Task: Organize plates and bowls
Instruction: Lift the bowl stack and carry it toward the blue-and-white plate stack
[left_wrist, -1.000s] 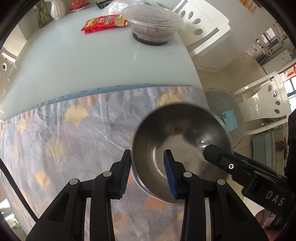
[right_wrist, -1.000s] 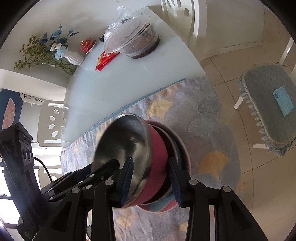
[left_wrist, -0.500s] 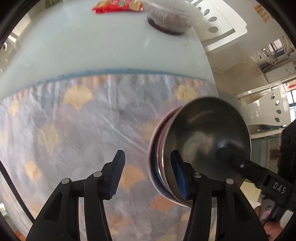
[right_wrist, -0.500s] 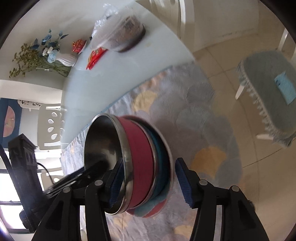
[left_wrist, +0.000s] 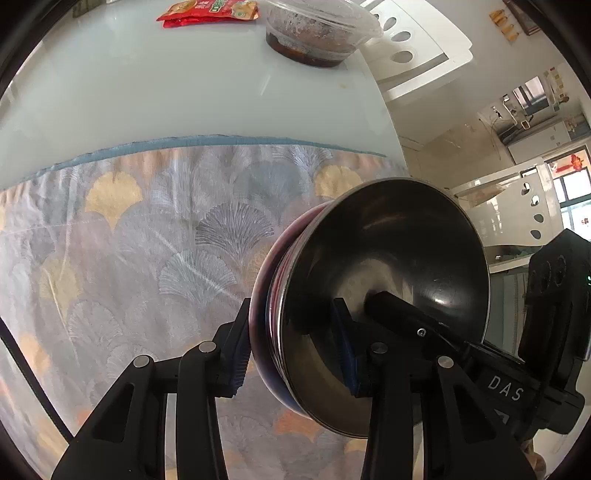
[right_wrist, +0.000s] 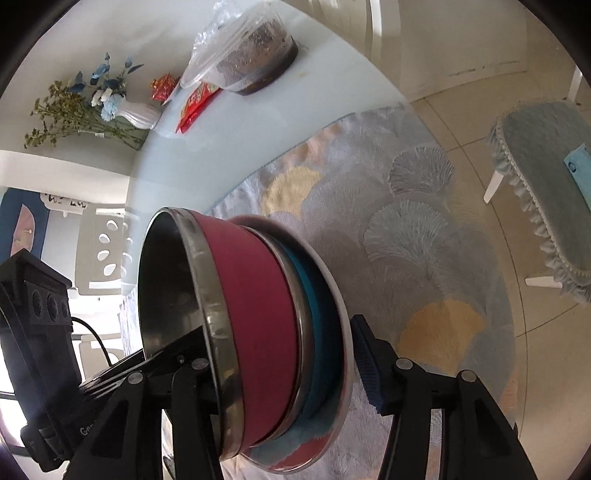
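While tilted on edge above patterned cloth (left_wrist: 155, 229), stack (right_wrist: 258, 343) shows steel-lined bowl with magenta wall, steel-rimmed blue bowl, multicoloured plate: two bowls, one plate. Left gripper (left_wrist: 291, 350) clamps stack rim, one finger inside bowl, one behind plate. Right gripper (right_wrist: 280, 354) straddles stack, pad near plate; contact unclear. One lidded food tub (left_wrist: 317, 33), one vase (right_wrist: 142, 114).

- The pale glossy desk (left_wrist: 155, 96) carries a fan-patterned cloth (left_wrist: 147, 240) on its near half.
- Beyond the cloth: lidded food container (left_wrist: 317, 37), red snack packet (left_wrist: 207, 9), white flower vase (right_wrist: 142, 116).
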